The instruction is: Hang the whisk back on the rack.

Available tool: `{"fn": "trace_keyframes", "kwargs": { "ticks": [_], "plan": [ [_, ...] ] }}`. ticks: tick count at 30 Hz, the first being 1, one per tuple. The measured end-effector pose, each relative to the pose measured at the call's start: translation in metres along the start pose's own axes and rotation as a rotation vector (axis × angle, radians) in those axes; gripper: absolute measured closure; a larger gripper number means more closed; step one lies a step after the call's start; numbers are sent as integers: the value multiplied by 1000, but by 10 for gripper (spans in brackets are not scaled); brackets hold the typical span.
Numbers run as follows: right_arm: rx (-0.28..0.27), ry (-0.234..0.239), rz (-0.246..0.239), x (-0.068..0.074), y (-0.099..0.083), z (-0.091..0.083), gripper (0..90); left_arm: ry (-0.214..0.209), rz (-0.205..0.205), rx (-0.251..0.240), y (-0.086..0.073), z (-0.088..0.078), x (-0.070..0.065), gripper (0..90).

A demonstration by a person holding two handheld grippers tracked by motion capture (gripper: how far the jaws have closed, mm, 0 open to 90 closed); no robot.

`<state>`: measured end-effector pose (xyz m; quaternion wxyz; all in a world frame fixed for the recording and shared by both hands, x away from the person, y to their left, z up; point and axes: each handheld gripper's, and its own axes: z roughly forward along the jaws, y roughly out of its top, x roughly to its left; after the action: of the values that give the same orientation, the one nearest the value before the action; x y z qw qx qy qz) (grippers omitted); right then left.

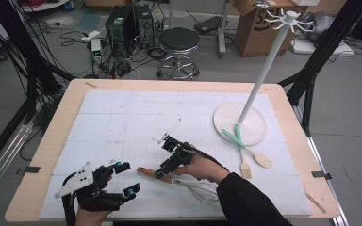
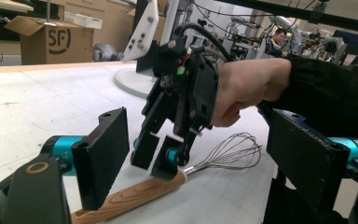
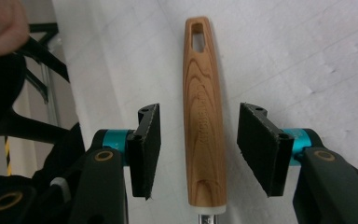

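Whisk lies near the table's front edge, its wooden handle running straight between the right gripper's pads, which stand apart on either side and are not yet touching it. Left gripper waits wide open just left of the handle's end, farther off. Faint lettering runs along the handle but is unreadable; a far cardboard box reads "SF".

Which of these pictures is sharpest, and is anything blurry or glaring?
Right gripper view: sharpest, the whisk's wooden handle shows crisp grain under even light. Left gripper view: background soft, near pads slightly blurred. High view: coarse and wide-angle, no strong glare on the white mat.
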<state>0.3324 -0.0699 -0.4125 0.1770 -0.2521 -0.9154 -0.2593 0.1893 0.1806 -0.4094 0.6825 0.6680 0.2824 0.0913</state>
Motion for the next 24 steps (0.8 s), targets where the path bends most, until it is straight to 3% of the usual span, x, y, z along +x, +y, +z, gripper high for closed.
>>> {"fn": "trace_keyframes", "kwargs": {
  "ticks": [4,13,17,20,24],
  "plan": [
    [61,-31,-3,0,-1,9,490,3,-3,-5,0,-1,1,216],
    [94,-73,-63,8,-1,15,494,1,-2,-6,0,-1,2,216],
    [109,-141,-123,16,-1,18,515,-11,-6,-13,0,0,2,216],
    [123,-221,-171,22,-1,20,626,-8,-11,-13,-1,1,1,216],
    [127,-269,-202,28,-2,22,655,-9,-9,-10,0,1,1,217]
  ]
}}
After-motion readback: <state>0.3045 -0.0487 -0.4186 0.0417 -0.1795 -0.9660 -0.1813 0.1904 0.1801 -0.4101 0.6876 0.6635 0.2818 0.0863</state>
